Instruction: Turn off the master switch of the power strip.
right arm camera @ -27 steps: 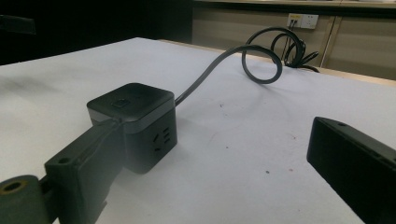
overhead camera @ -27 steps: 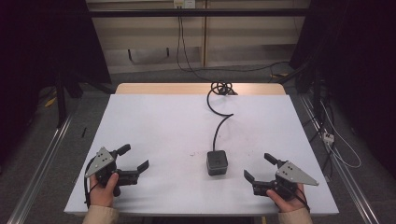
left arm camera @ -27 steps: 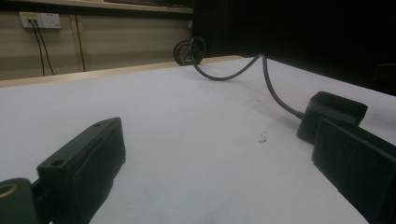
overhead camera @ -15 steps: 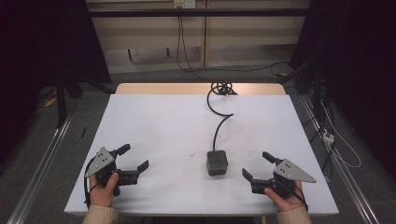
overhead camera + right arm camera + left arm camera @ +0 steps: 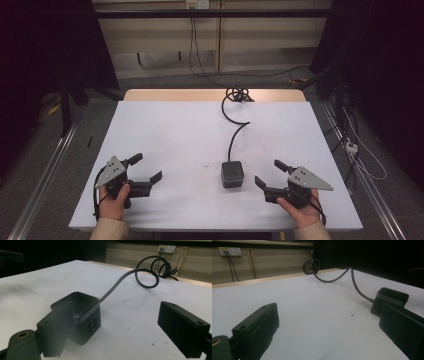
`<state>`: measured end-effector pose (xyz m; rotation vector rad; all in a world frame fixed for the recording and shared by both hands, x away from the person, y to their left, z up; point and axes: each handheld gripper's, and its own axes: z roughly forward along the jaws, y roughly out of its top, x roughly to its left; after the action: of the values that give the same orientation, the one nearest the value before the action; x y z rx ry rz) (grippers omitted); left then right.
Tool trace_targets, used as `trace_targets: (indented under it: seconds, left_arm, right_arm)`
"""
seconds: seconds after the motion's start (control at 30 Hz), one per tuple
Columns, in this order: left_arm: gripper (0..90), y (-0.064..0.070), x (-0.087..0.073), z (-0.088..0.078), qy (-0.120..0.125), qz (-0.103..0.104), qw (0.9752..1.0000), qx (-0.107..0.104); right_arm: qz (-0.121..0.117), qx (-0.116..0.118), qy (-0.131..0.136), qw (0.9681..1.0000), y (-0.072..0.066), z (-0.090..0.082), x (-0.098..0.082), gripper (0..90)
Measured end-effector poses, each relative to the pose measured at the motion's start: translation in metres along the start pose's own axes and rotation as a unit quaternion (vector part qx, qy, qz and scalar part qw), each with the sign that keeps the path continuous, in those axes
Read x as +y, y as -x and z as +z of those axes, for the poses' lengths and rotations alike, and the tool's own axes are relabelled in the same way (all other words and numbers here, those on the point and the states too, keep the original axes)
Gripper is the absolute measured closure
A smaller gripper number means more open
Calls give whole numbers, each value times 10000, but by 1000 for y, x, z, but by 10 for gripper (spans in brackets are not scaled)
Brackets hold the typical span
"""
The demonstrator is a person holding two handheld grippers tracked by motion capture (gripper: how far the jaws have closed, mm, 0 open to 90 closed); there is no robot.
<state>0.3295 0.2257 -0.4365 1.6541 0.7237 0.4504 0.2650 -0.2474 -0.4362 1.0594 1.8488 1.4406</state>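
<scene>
A black cube [image 5: 232, 174] with a black cord [image 5: 234, 122] is seen on a plain white table [image 5: 170, 130]; both grippers' plates are grey.

A black cube-shaped power socket [image 5: 232, 174] is sitting upright on the white desk [image 5: 165, 135], toward the desk's near edge and a little right of its middle. Its black cable [image 5: 234, 122] is curving away across the desk and ending in a coil at the far edge.

A lab recording bay.
Black curtains [image 5: 45, 45], a white table [image 5: 170, 130], floor rails [image 5: 45, 170], wall sockets [image 5: 196, 4], loose cables [image 5: 360, 160].
</scene>
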Motion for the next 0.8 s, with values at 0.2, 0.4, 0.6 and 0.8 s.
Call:
trace_targets:
  seconds: [0.2, 0.4, 0.6, 0.8]
  left_arm:
    - [26, 0, 0, -1, -4, 13, 10000, 35]
    - [26, 0, -1, -1, -48, 90, 9999, 25]
    - [26, -1, -1, -3, 4, 34, 10000, 62]
    - [26, -2, 0, -3, 13, 51, 9999, 91]
  right_arm:
    - [55, 27, -62, 10000, 1, 3, 5, 191]
    - [20, 170, -91, 9998, 0, 9, 9, 273]
    - [41, 294, -56, 9995, -5, 15, 17, 341]
    - [11, 388, -60, 9992, -8, 20, 21, 432]
